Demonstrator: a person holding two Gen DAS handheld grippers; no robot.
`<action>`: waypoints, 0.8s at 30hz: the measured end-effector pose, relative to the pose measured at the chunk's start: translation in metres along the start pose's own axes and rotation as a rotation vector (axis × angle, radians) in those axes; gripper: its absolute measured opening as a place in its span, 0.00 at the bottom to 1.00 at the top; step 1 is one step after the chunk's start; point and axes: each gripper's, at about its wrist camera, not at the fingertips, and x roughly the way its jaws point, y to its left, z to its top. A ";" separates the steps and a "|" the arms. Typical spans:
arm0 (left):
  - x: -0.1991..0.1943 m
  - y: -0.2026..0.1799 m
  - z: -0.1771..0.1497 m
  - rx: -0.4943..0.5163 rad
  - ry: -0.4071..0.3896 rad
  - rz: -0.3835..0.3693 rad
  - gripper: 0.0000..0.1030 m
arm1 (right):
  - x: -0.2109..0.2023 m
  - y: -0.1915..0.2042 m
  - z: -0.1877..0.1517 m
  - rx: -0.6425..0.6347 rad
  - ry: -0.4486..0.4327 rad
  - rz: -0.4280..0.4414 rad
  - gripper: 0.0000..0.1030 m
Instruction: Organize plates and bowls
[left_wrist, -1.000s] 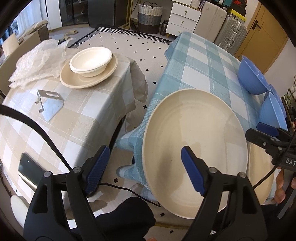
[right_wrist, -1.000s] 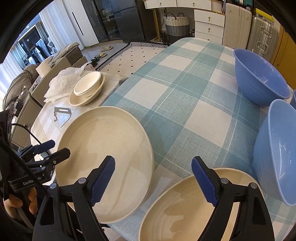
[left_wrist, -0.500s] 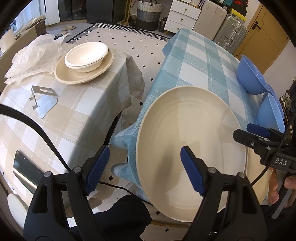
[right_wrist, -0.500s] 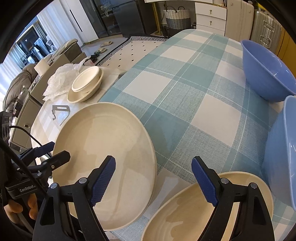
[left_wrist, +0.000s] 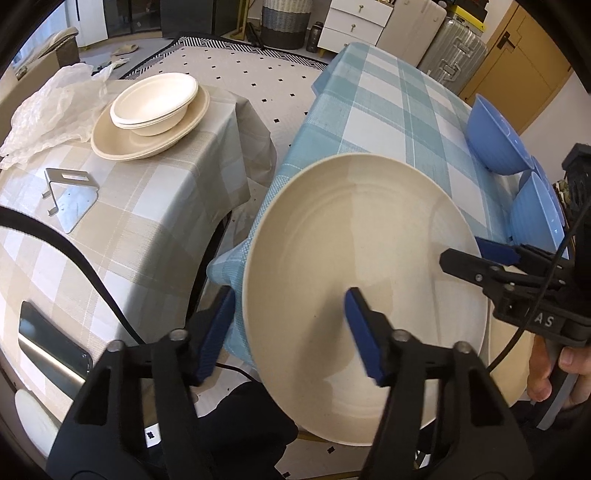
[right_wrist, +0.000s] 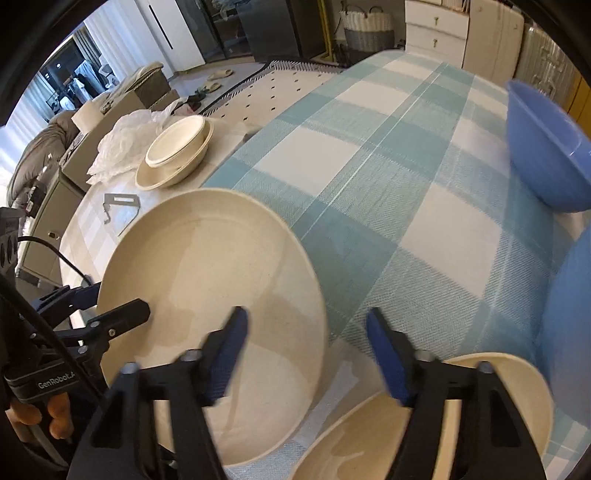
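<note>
Both hand-held grippers, left (left_wrist: 290, 330) and right (right_wrist: 306, 354), are closing astride the flat, face-up cream plate's (left_wrist: 362, 280) rims; neither yet grips.

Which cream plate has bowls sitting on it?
The round cream plate on the beige checked table, beside crinkled plastic, carries stacked white bowls. The big cream plate overhanging the blue checked table is bare.

Left gripper (left_wrist: 290, 325) and right gripper (right_wrist: 306, 354) both point steeply downward, fingers closing, pads not pressing anything. A hand (left_wrist: 554, 369) holds each handle.
</note>
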 end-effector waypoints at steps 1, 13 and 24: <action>0.002 -0.001 0.000 0.001 0.006 -0.002 0.45 | 0.002 0.000 0.000 0.000 0.009 0.000 0.47; 0.001 0.002 -0.001 -0.004 -0.009 -0.013 0.35 | 0.006 -0.005 -0.002 0.029 0.011 0.032 0.27; -0.007 0.002 -0.001 -0.007 -0.032 -0.037 0.28 | -0.010 -0.012 -0.007 0.046 -0.018 0.023 0.24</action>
